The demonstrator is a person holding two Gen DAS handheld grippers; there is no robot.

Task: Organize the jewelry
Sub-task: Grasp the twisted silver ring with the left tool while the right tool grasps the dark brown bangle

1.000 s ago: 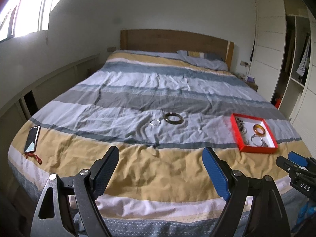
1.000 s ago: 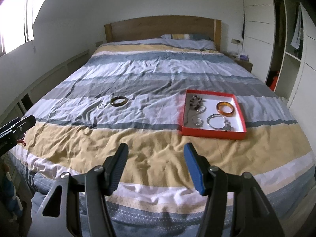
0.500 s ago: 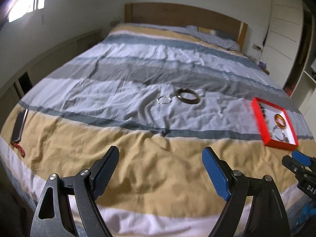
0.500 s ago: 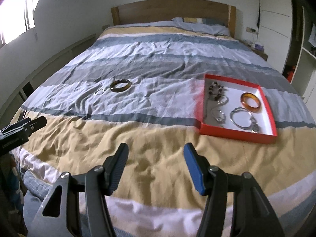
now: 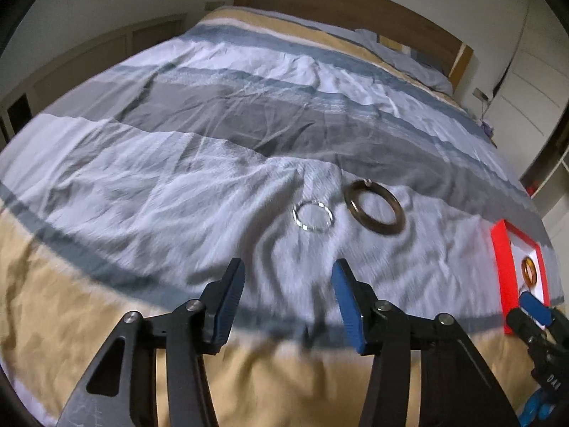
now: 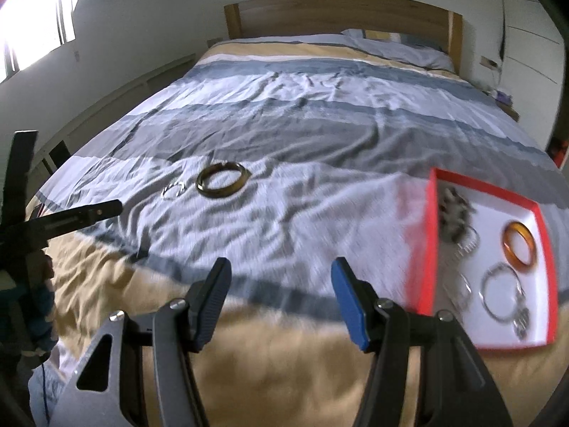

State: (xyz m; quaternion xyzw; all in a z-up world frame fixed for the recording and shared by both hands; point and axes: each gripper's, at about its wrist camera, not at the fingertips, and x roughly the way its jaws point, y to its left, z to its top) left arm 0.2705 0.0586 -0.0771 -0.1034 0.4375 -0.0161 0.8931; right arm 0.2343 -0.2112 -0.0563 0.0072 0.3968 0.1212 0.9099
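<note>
Left wrist view. Left gripper [image 5: 288, 299]: black frame, blue pads; jaws apart with nothing between them, having just been closing. It hangs over the yellow band of the striped duvet [image 5: 177, 185] in grey, blue, white and yellow.
- Thin silver wire bangle [image 5: 313, 215]: flat on the white band, ahead of the gripper, slightly right of its midline.
- Thick dark brown bangle [image 5: 375, 207]: flat, just beside the silver one on its right, apart from it.
- Shallow red cardboard box with white floor [image 5: 498, 249]: far right of the gripper, cut by the frame edge. Contents visible: one orange translucent bangle [image 5: 528, 269]; the rest is out of view.
- Right gripper [image 5: 537, 315]: lower right, partly in frame. White lettering on its body reads "DAS".
- Wooden headboard [image 5: 355, 7]: far end of the bed.

Right wrist view. Right gripper [image 6: 281, 295]: same make; jaws apart, empty, above the border of the yellow and white bands.
- Red box [image 6: 426, 242]: just right of the gripper's right finger. Contents: orange bangle [image 6: 519, 246] at the far right; dark beaded bracelet [image 6: 452, 213] at the far left; large silver bangle with a dangling charm [image 6: 501, 293] nearest; smaller silver pieces [image 6: 464, 288] beside it, blurred.
- Brown bangle [image 6: 222, 179] and silver bangle [image 6: 173, 190]: ahead and left, well apart from the box.
- Left gripper [image 6: 85, 213]: at the left edge, only one finger clear.
</note>
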